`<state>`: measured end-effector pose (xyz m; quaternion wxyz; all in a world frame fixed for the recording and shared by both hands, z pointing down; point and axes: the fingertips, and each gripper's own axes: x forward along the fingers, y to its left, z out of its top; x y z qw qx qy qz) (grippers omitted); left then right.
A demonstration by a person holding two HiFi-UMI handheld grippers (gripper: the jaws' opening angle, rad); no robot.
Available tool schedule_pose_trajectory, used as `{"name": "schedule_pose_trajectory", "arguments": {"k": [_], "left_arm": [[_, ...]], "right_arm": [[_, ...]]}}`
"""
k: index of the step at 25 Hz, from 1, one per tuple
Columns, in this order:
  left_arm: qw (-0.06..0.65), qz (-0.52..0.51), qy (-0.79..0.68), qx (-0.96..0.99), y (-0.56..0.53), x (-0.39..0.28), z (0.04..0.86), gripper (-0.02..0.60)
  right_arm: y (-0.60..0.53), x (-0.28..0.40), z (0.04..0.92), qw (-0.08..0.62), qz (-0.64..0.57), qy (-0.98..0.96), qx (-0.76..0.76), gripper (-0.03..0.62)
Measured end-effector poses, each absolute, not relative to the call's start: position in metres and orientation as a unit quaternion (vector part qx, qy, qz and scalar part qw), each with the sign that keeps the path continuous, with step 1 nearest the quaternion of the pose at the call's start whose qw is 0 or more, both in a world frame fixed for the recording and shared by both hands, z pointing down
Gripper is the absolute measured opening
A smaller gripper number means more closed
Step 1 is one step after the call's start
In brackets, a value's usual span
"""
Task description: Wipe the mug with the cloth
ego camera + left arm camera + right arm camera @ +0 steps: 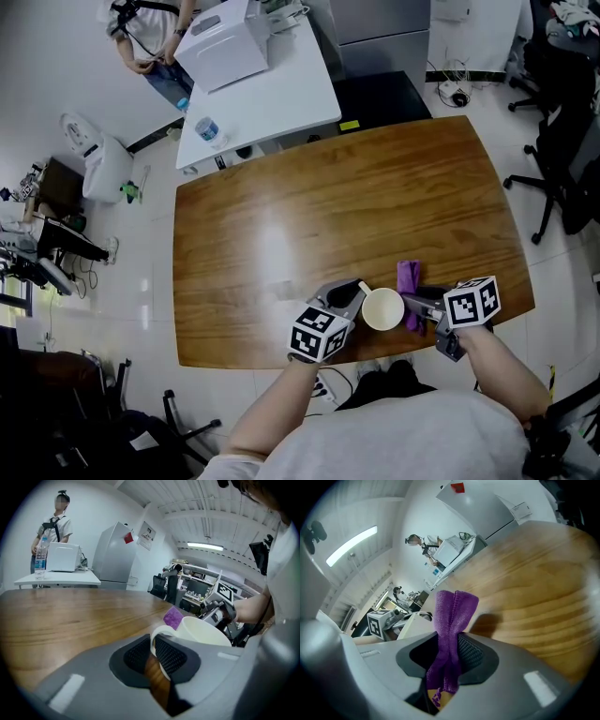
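Purple cloth (pixel 452 616), limp, pinched in right hand-held gripper (pixel 449 653).
Stiff, likely fragile mug (pixel 206 632): left hand-held gripper (pixel 152 651) clamps its handle.

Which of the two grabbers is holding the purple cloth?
The right gripper: the purple cloth is pinched between its jaws. The left gripper instead grips the white mug by its handle.

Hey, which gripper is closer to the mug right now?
Left. The left gripper is clamped on the handle of the mug. The right gripper is beside the mug's opposite side, holding the cloth.
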<state>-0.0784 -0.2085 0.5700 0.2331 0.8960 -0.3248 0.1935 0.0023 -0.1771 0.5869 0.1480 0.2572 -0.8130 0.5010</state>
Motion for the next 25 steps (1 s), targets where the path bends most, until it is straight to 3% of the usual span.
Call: {"name": "schedule_pose_trajectory", "arguments": {"k": [5, 16, 25], "left_arm": [[0.234, 0.19, -0.334, 0.893, -0.207, -0.082, 0.57, 0.029], [0.242, 0.183, -0.35, 0.886, -0.203, -0.086, 0.569, 0.034], [0.242, 0.184, -0.369, 0.878, -0.202, -0.088, 0.567, 0.029]], "right_arm": [[-0.179, 0.004, 0.586, 0.153, 0.496, -0.812, 0.267, 0.124], [-0.129, 0.016, 0.518, 0.08, 0.503, -0.822, 0.255, 0.126], [-0.114, -0.005, 0.546, 0.066, 0.555, -0.792, 0.246, 0.126]]}}
